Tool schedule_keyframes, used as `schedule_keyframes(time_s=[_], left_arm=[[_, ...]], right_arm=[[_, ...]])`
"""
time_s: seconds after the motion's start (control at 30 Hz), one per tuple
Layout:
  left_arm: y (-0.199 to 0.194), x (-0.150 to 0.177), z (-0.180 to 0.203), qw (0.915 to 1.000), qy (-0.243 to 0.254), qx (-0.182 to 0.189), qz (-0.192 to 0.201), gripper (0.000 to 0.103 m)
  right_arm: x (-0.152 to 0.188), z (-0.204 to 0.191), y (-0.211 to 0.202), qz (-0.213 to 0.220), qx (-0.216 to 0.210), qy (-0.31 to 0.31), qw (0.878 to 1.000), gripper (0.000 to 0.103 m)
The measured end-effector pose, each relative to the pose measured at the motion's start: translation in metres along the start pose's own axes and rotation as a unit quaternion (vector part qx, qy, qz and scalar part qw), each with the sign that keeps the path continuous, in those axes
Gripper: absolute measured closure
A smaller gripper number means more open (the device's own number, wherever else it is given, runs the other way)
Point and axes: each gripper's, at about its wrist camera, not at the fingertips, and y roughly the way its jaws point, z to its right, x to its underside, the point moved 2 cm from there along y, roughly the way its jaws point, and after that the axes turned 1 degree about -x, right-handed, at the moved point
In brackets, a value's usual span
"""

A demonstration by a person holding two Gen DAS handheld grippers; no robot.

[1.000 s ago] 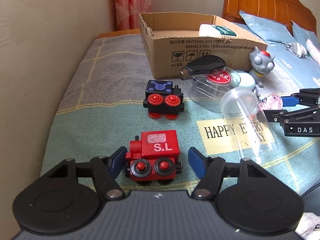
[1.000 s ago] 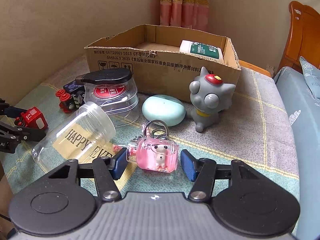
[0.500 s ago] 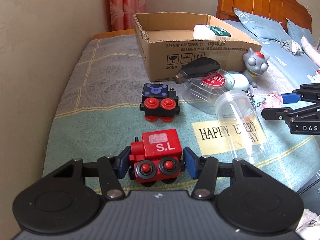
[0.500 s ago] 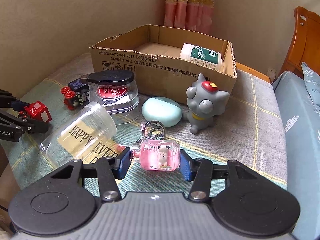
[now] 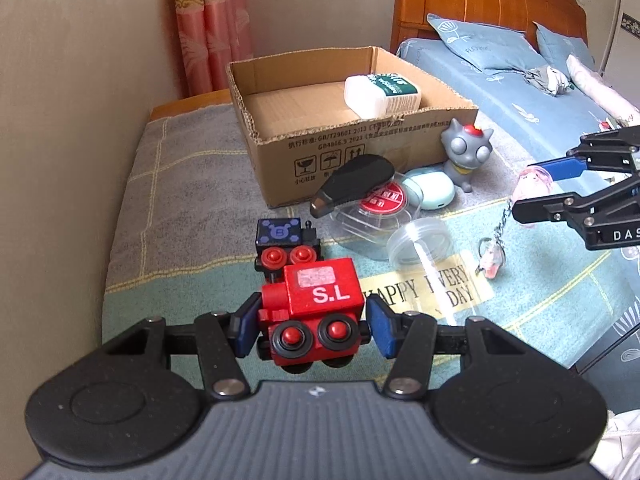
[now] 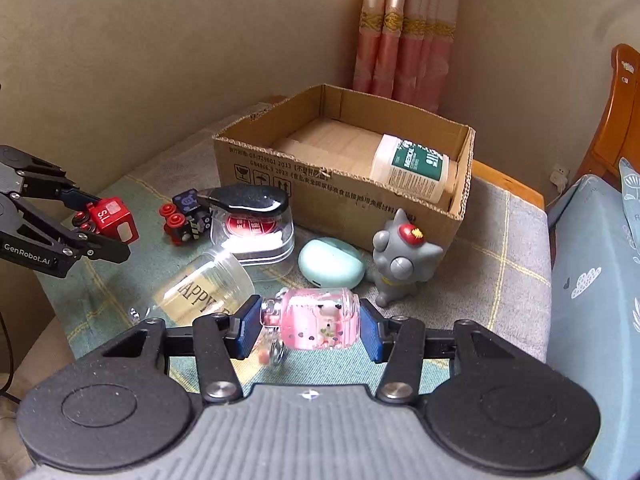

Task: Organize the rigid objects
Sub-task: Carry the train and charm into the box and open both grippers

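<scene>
Two objects are held clear of the blanket at once. The red toy locomotive (image 5: 316, 314), marked "S.L", sits at 6 o'clock in the left wrist view, clamped by its flat side faces between the blue pads (image 5: 378, 330) of the left gripper (image 5: 310, 330). It appears to be a painted wooden block: stiff, light and unlikely to deform. The smooth paint may slip, so the flat cab sides are the correct grip faces, not the round wheels.

The pink bottle keychain (image 6: 314, 322) lies crosswise in the right gripper (image 6: 306, 330), fingers pressing on its cap end and its base. The shell looks like hard clear plastic with liquid inside: rigid but slick and rounded, so it can rotate in the grip. Its chain and ring (image 6: 276, 354) hang loose below and may snag.

At 12 o'clock stands the open cardboard box (image 6: 340, 196), judged the likely destination, with a white bottle (image 6: 412, 168) inside. Between box and grippers lie a black toy locomotive (image 5: 286, 246), a lidded clear container (image 6: 256, 224), a clear jar (image 6: 204, 288) on its side, a mint-green case (image 6: 330, 262) and a grey cat figure (image 6: 400, 258).
</scene>
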Motion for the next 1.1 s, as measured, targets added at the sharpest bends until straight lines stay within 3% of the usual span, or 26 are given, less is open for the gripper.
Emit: schedule_keyframes(time_s=[0.27, 0.53, 0.83, 1.1], left_arm=[[-0.012, -0.044, -0.007, 0.9989, 0.009, -0.007, 0.045, 0.049], [-0.003, -0.097, -0.012, 0.9971, 0.016, -0.005, 0.074, 0.049], [0.013, -0.147, -0.016, 0.9949, 0.033, -0.021, 0.093, 0.049], [0.035, -0.176, -0.01, 0.995, 0.054, -0.019, 0.081, 0.049]], right_arm=[[-0.039, 0.013, -0.025, 0.05, 0.009, -0.011, 0.999, 0.047], [-0.099, 0.039, -0.03, 0.104, 0.038, -0.01, 0.994, 0.047], [-0.122, 0.065, 0.014, 0.074, 0.065, 0.021, 0.995, 0.046], [-0.108, 0.059, 0.005, 0.08, 0.055, 0.034, 0.995, 0.005]])
